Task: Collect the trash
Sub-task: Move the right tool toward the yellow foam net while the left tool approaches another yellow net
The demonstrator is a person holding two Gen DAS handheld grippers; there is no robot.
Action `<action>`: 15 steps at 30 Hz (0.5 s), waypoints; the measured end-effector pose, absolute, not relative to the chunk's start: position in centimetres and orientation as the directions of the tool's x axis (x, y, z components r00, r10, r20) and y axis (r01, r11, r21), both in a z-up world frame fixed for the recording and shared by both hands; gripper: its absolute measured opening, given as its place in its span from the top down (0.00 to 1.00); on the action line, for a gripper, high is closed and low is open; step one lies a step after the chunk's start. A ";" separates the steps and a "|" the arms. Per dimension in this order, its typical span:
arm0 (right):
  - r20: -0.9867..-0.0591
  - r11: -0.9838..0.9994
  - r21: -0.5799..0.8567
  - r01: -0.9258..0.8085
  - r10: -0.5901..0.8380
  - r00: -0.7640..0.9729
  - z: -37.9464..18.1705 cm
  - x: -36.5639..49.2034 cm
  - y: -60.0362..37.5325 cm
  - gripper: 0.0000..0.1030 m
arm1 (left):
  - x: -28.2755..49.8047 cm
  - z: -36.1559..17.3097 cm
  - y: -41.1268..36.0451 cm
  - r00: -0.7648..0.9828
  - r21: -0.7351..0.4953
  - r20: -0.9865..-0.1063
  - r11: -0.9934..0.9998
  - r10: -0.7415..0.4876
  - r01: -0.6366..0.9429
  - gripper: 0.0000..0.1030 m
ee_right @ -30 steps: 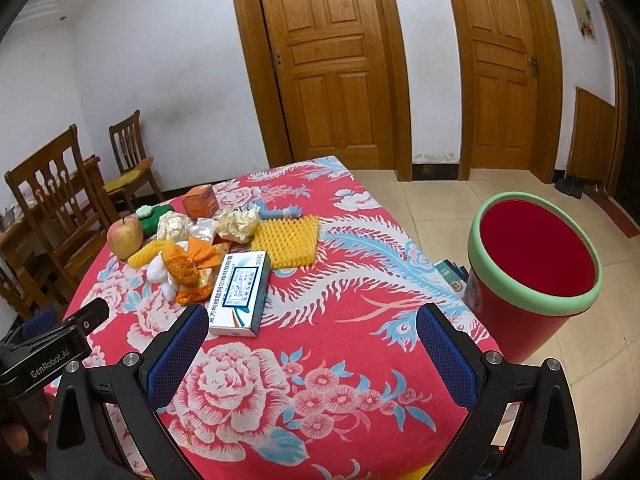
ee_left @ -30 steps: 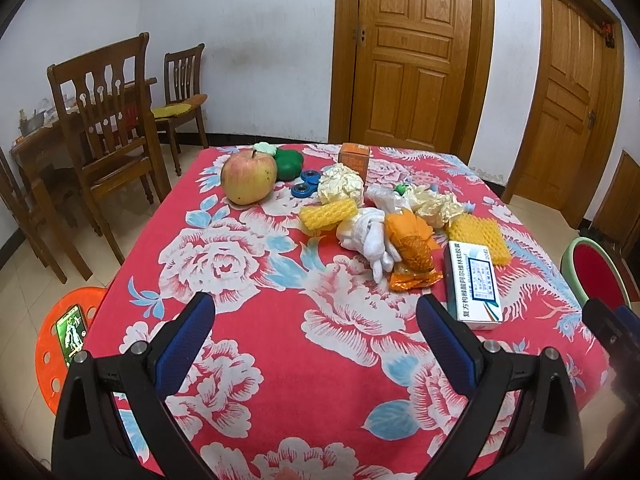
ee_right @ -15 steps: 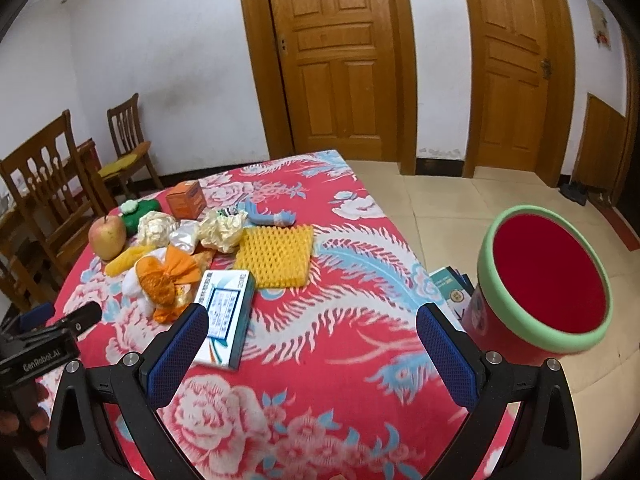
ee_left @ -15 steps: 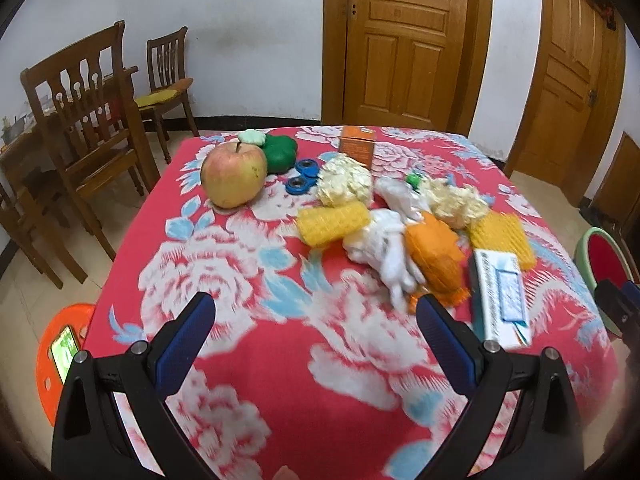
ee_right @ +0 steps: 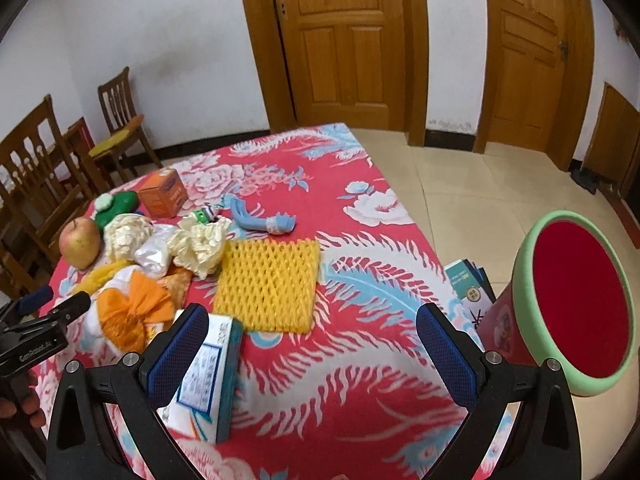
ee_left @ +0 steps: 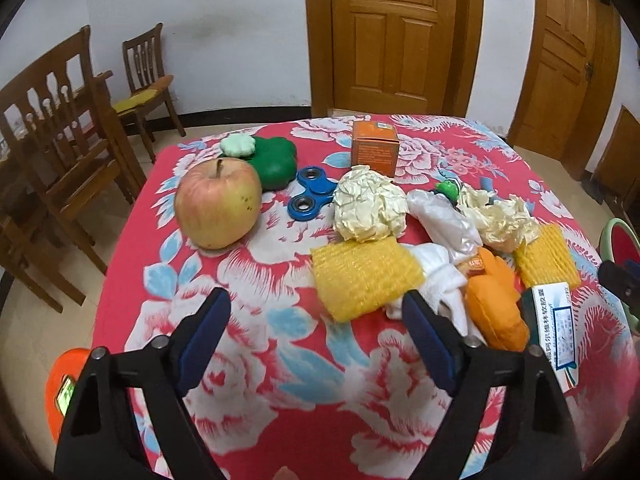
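The bench point(ee_left: 248, 364) wears a red cloth with white, pink and pale-blue flowers. The apple point(ee_left: 218, 204) is yellow blushed red, the spinner point(ee_left: 312, 196) blue, the box point(ee_left: 375, 148) orange, the foam nets point(ee_right: 269, 286) yellow, the crumpled paper point(ee_left: 368, 204) cream. The bin point(ee_right: 580, 304) is red with a mint-green rim. The gripper pads point(ee_right: 178, 350) are dark blue on black.

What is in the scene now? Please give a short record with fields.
surface: table with red floral cloth
left gripper: open, empty, near yellow foam net
right gripper: open, empty, above the cloth
medicine box: lying flat, behind the right gripper's left finger
bin: red, green rim, on the floor beside the table
not trash, likely: apple
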State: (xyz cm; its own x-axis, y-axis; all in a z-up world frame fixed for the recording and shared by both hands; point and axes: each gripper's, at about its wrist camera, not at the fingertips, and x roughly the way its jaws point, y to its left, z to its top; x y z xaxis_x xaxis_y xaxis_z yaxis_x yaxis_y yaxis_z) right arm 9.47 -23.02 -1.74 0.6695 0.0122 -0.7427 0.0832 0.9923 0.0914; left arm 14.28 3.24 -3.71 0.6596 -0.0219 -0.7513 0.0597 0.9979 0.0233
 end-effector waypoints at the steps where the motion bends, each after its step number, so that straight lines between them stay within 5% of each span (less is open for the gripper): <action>1: -0.749 0.992 0.088 0.086 0.009 0.663 -2.0 9.8 -23.1 0.00 | 14.6 -3.9 3.3 0.658 0.015 -0.752 0.998 -0.034 0.069 0.18; 5: -0.777 0.992 0.072 0.104 -0.010 0.630 -3.0 11.1 -23.0 0.06 | 15.5 -4.4 3.6 0.644 -0.015 -0.762 0.996 -0.070 0.090 0.41; 13: -0.818 0.995 0.059 0.086 -0.001 0.576 -4.4 12.4 -21.9 0.30 | 16.4 -6.5 4.4 0.574 -0.159 -0.796 0.981 -0.193 0.110 0.65; 15: -0.821 0.994 0.073 0.085 0.011 0.571 -4.6 12.6 -21.7 0.43 | 16.3 -6.6 4.3 0.569 -0.181 -0.791 0.975 -0.222 0.129 0.71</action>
